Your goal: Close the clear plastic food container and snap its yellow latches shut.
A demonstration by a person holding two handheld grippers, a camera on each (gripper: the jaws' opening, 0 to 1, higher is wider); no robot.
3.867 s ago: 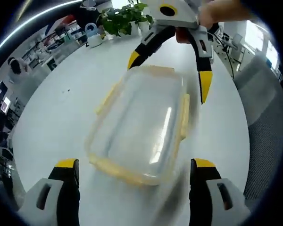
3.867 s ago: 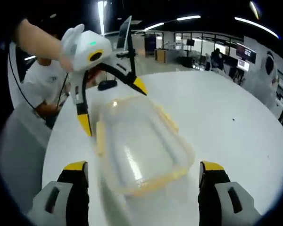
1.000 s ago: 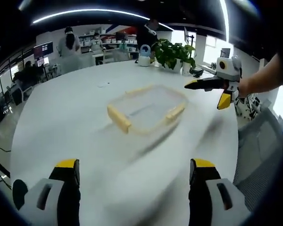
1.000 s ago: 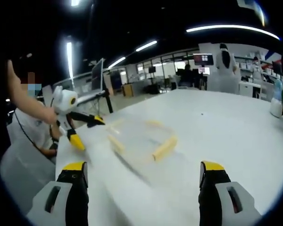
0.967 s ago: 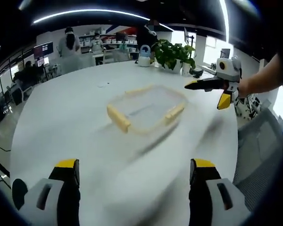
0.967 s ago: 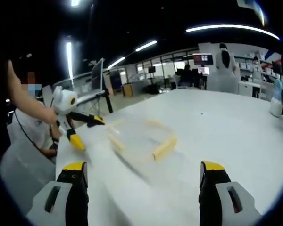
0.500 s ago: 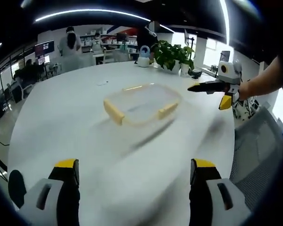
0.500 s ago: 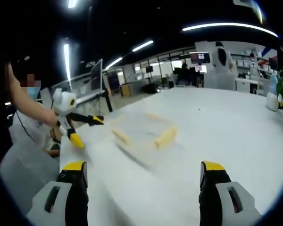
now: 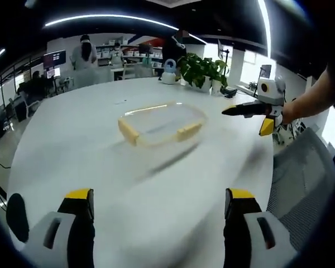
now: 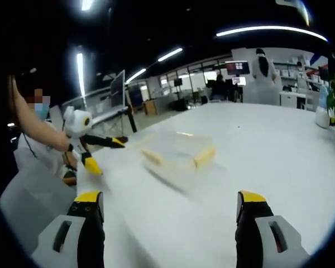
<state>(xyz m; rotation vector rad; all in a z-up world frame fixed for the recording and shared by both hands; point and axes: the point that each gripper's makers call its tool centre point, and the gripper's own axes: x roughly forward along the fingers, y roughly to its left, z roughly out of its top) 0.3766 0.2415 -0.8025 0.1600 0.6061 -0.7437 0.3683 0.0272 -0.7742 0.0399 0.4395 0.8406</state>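
Resting near the middle of the round white table (image 9: pixel 72 145) is the container (image 9: pixel 161 121), clear plastic, lid on, its yellow latches (image 9: pixel 128 132) lying against the sides. It touches neither gripper. In the left gripper view the left gripper (image 9: pixel 158 202) hangs above the near part of the table, jaws wide apart with nothing between them, well short of the container. The right gripper (image 9: pixel 251 116) comes into that view from the right, held in a hand (image 9: pixel 287 110) over the table's right edge, just beside the container; its yellow-tipped jaws are spread and hold nothing. In the right gripper view the container (image 10: pixel 178 149) is blurred, and the left gripper (image 10: pixel 103 152) shows beyond its left end, jaws apart. A plant (image 9: pixel 201 68) and a pale jug (image 9: pixel 168 70) stand at the far edge. No writing can be read on the container or the grippers; the blur hides any fine print.
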